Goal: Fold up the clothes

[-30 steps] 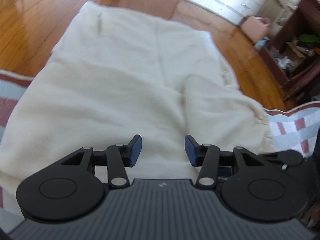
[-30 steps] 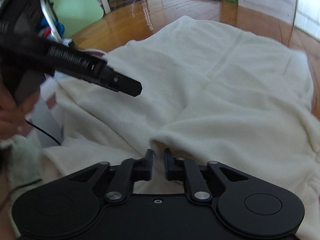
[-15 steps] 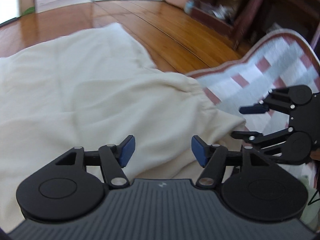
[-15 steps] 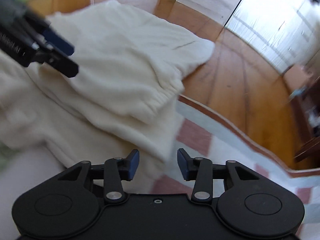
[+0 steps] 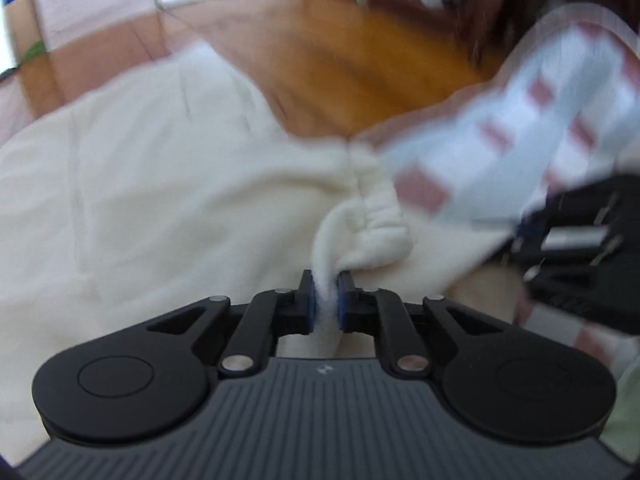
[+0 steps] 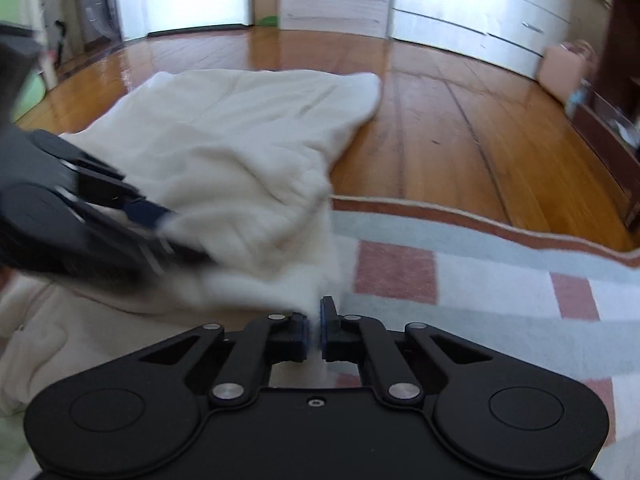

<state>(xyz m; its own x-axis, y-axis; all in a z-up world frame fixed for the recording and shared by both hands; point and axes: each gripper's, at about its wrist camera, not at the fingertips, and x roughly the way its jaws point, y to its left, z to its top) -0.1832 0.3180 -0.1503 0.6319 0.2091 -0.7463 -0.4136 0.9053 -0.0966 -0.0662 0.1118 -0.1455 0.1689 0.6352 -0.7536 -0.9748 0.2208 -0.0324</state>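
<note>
A cream fleece garment [image 5: 160,184] lies spread over a checked rug and the wood floor; it also shows in the right wrist view [image 6: 240,140]. My left gripper [image 5: 325,298] is shut on a bunched fold of the garment by its gathered cuff [image 5: 380,220]. My right gripper [image 6: 315,328] is shut on the garment's near edge beside the rug. The left gripper also shows in the right wrist view [image 6: 160,216], and the right gripper in the left wrist view, where it is blurred.
A checked red, white and pale blue rug [image 6: 480,280] lies under the garment's near part. Wood floor [image 6: 440,120] stretches beyond. White drawers [image 6: 500,12] and a pink bag [image 6: 564,68] stand at the back right, dark shelving [image 6: 616,80] on the right.
Both grippers were open half a second ago. Now each has shut on the garment near the cuffed end, and both views have swung right.
</note>
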